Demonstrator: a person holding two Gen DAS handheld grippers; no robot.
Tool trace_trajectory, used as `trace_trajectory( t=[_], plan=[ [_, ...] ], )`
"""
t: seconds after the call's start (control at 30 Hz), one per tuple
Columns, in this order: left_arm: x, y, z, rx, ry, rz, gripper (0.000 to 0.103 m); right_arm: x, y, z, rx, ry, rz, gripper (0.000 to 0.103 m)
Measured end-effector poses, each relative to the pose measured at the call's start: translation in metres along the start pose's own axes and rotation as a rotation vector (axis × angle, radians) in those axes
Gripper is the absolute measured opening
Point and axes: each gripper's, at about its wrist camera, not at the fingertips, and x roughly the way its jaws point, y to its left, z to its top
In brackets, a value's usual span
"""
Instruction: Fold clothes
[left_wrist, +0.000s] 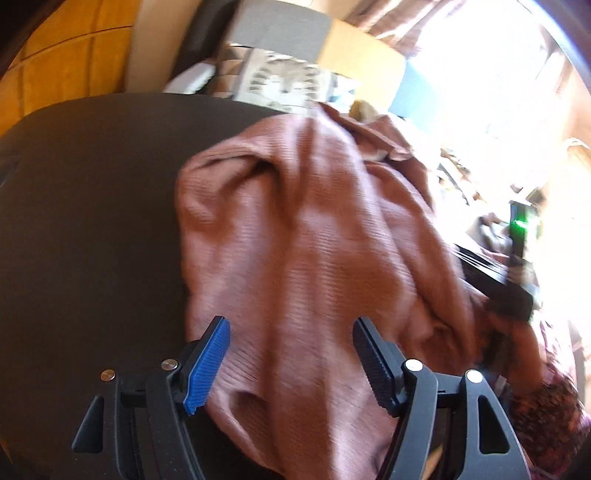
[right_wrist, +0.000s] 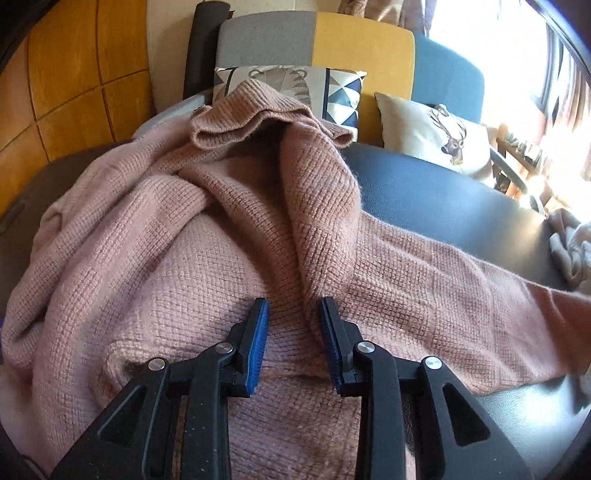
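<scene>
A dusty-pink knitted sweater (left_wrist: 314, 240) lies crumpled on a dark table (left_wrist: 92, 221). My left gripper (left_wrist: 291, 332) is open wide just above it, and the knit runs under and between its fingers; this view is motion-blurred. In the right wrist view the sweater (right_wrist: 184, 258) is heaped, with its ribbed edge (right_wrist: 258, 114) raised at the back and one sleeve (right_wrist: 461, 280) stretched out to the right. My right gripper (right_wrist: 293, 317) is open, low over the knit. A raised fold (right_wrist: 317, 221) runs down to its right fingertip (right_wrist: 327, 321).
The bare table (right_wrist: 443, 199) extends right of the heap. A pale cloth (right_wrist: 569, 243) lies at its right edge. Behind stand chairs with a patterned cushion (right_wrist: 332, 92) and a stag cushion (right_wrist: 439, 136). A wooden panel wall (right_wrist: 74, 92) is on the left. Dark patterned fabric (left_wrist: 546, 413) shows at lower right.
</scene>
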Motion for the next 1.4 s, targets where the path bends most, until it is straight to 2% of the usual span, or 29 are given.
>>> trace_trajectory(
  t=[0.1, 0.3, 0.33, 0.37, 0.4, 0.57, 0.67, 0.83, 1.13, 1.4],
  plan=[
    [0.001, -0.01, -0.005, 0.042, 0.012, 0.013, 0.071, 0.0, -0.008, -0.001, 0.048, -0.014, 0.026, 0.032],
    [0.004, -0.03, -0.015, 0.127, 0.037, 0.04, 0.07, 0.002, -0.008, -0.008, 0.062, -0.025, 0.03, 0.032],
    [0.004, -0.033, -0.016, 0.141, 0.041, 0.045, 0.055, 0.002, -0.008, -0.01, 0.066, -0.026, 0.034, 0.032],
    [0.005, -0.036, -0.018, 0.155, 0.045, 0.049, 0.022, 0.003, -0.009, -0.01, 0.068, -0.026, 0.037, 0.032],
    [0.005, -0.04, -0.02, 0.169, 0.049, 0.054, 0.012, 0.003, -0.009, -0.01, 0.07, -0.027, 0.039, 0.032],
    [-0.01, -0.045, -0.013, 0.194, 0.001, 0.073, 0.01, 0.002, -0.008, -0.011, 0.073, -0.03, 0.039, 0.032],
    [-0.031, -0.039, 0.002, 0.184, -0.063, 0.07, 0.01, 0.001, -0.008, -0.011, 0.073, -0.031, 0.038, 0.032],
    [-0.058, -0.018, 0.045, 0.161, -0.148, 0.112, 0.01, 0.001, -0.009, -0.01, 0.076, -0.033, 0.04, 0.032],
    [-0.07, 0.025, 0.095, 0.179, -0.18, 0.26, 0.01, 0.002, -0.01, -0.01, 0.086, -0.035, 0.05, 0.032],
    [-0.06, 0.068, 0.116, 0.107, -0.238, 0.388, 0.01, 0.003, -0.012, -0.01, 0.098, -0.039, 0.061, 0.032]
  ],
)
